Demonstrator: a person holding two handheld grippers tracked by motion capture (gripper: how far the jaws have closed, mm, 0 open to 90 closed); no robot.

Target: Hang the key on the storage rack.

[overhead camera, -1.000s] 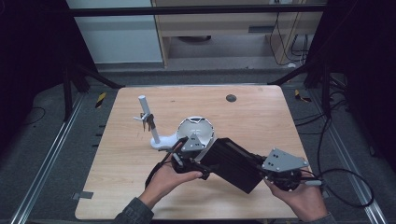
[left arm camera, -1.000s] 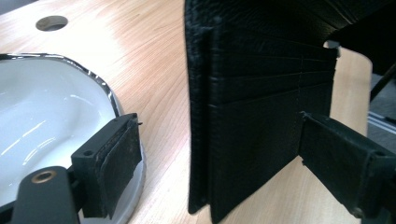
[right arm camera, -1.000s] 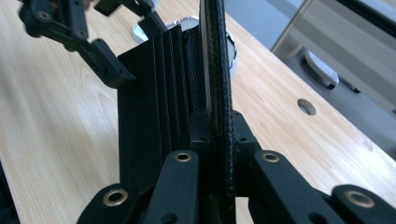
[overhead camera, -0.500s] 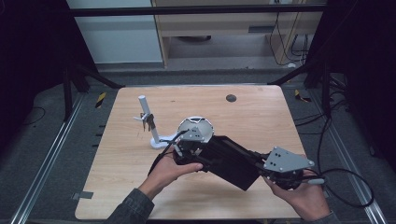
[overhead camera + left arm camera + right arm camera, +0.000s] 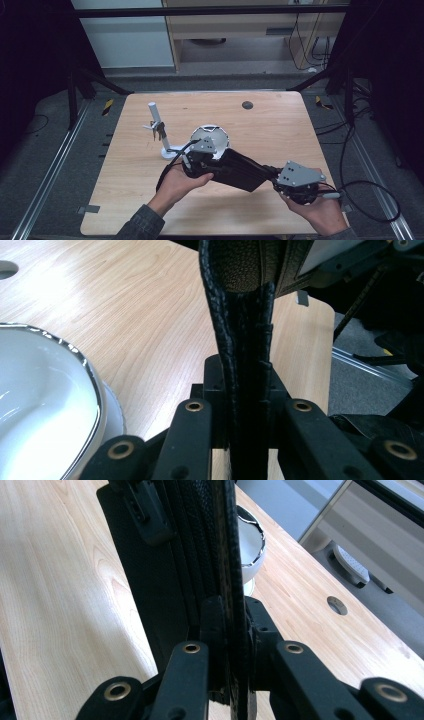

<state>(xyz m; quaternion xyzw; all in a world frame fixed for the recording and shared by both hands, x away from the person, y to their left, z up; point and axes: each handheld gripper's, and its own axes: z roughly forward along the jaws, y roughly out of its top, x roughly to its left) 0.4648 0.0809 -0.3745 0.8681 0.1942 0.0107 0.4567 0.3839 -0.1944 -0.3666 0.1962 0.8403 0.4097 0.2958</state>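
Here, two grippers' jaws each clamp one black bag (image 5: 240, 170) beside one bowl (image 5: 212, 135).

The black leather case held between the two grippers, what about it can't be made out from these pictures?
- Black leather case: its far end, in the high view, hidden under the left gripper.
- Its top, in the left gripper view, cut off by the frame edge.
- Contents: hidden, case closed.
- White bowl: partly hidden behind the left gripper.
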